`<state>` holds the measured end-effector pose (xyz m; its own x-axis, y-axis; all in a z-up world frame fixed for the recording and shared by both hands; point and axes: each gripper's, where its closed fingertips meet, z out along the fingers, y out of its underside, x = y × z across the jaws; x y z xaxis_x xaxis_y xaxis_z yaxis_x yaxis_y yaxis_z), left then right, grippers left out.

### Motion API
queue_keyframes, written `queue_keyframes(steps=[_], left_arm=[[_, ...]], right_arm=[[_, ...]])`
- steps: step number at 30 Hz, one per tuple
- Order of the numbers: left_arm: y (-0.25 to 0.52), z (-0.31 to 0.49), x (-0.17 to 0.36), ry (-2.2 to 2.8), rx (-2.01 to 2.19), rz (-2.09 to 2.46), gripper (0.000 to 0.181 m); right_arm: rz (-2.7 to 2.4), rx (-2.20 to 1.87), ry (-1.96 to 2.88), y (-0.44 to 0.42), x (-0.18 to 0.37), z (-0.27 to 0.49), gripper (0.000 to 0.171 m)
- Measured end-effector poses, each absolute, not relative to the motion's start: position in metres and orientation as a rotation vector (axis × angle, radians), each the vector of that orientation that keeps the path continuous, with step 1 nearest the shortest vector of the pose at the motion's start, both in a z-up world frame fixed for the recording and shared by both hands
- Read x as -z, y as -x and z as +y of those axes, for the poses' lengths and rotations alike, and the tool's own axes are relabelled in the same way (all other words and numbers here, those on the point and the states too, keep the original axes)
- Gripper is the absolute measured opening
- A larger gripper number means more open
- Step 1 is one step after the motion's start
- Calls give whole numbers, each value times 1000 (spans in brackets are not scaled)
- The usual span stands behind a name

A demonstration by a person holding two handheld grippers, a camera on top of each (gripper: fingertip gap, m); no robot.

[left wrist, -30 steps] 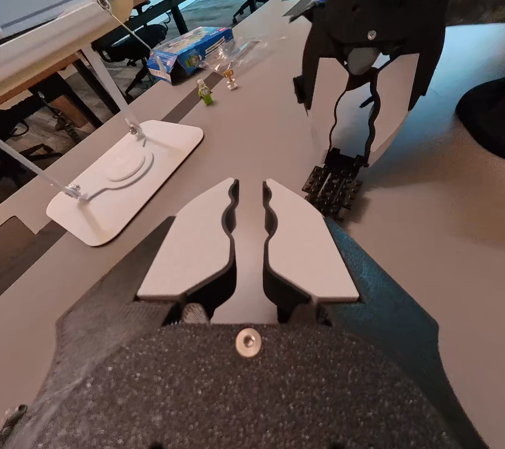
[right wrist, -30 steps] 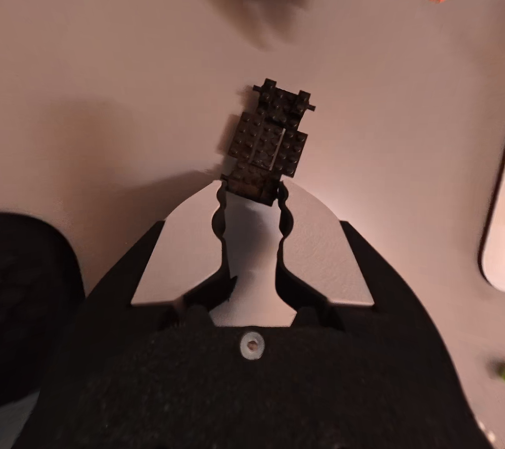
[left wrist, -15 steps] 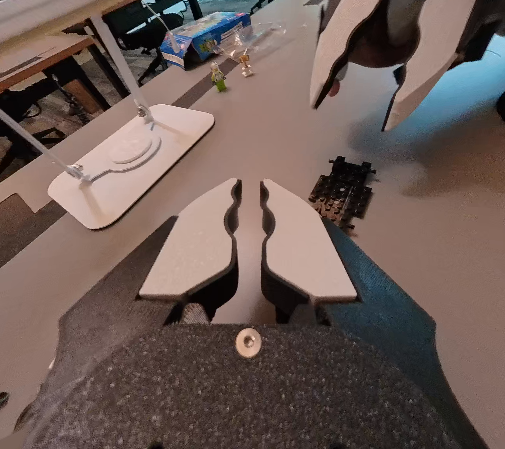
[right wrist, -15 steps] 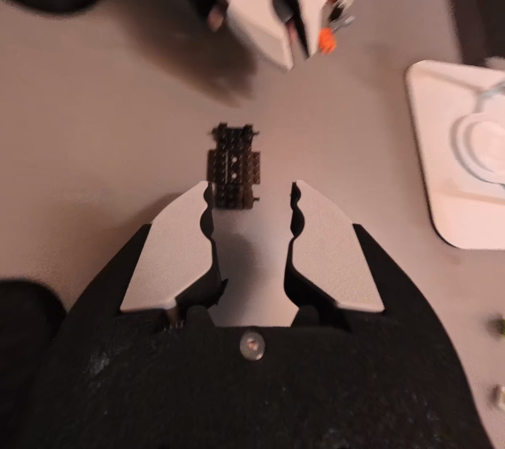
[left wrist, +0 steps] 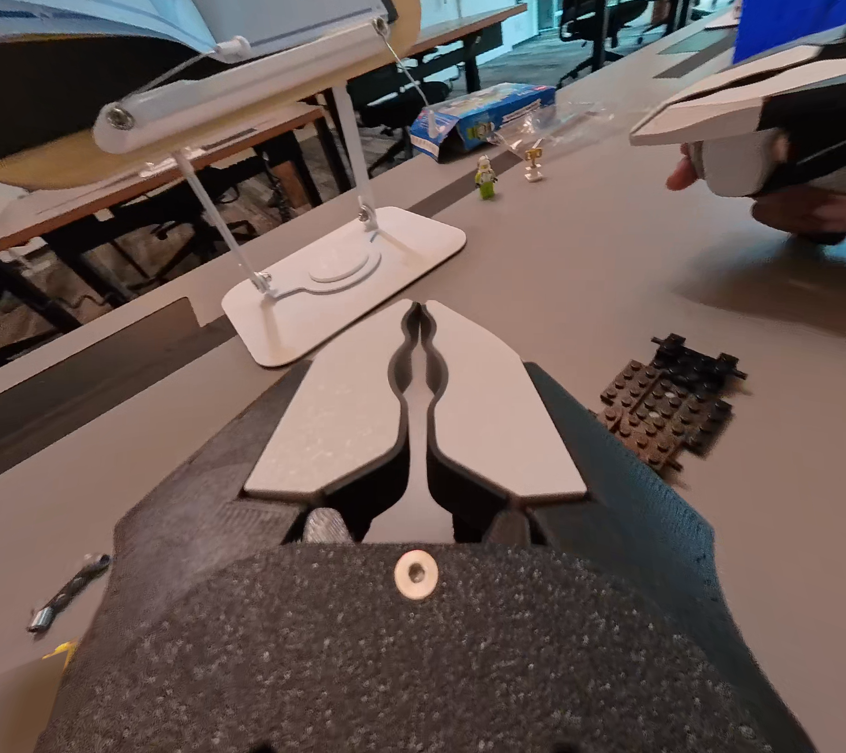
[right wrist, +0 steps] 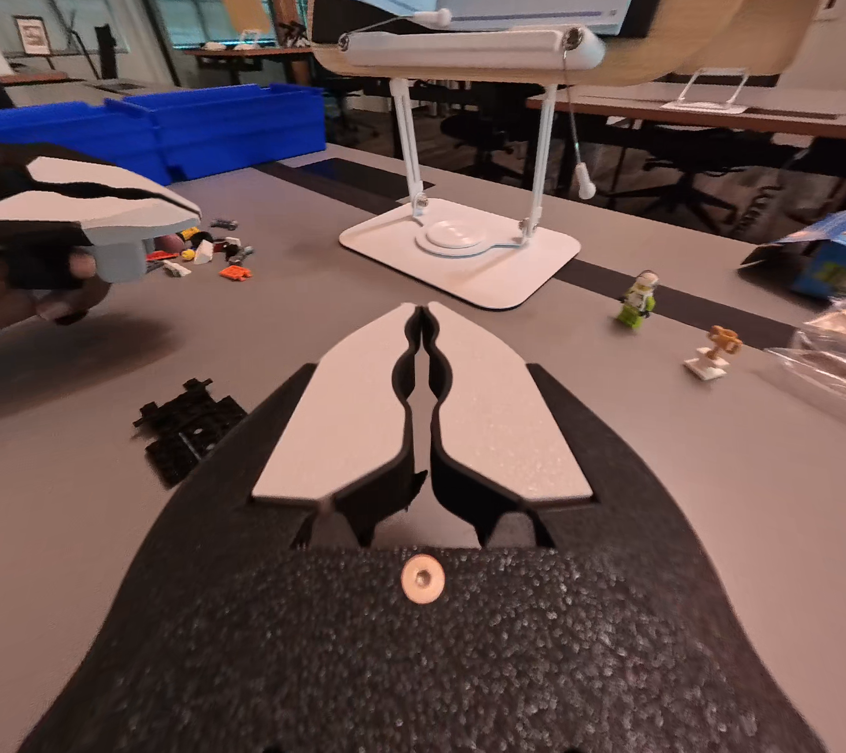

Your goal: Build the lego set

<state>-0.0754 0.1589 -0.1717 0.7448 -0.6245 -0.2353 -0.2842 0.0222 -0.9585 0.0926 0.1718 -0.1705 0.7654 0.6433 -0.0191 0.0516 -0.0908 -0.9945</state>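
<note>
Chassis (left wrist: 668,403): light, stiff studded plate, flat on table; pinch its long edges.
Left gripper (left wrist: 420,309): together, empty.
Right gripper (right wrist: 420,312): together, empty.

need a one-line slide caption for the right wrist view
Right gripper shut and empty above grey table; black studded lego chassis lies flat at left, white book stand ahead.

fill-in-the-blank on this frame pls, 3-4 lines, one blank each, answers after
1. The black chassis lies flat on the ___.
2. Both the left gripper and the right gripper are shut and hold ___.
3. The minifigure stands ___ beside the trophy.
4. The loose bricks lie in front of the ___ bins.

Answers: table; nothing; upright; blue
</note>
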Motion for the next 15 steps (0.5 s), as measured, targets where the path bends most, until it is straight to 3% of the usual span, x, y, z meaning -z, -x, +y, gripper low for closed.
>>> queue_keyframes(steps=[6, 15], left_arm=[[62, 181, 142, 1488, 185, 628, 0], [68, 245, 30, 1316, 26, 422, 0]], right_arm=[[-639, -456, 1551, -85, 168, 165, 0], [-626, -429, 1553, -90, 168, 167, 0]])
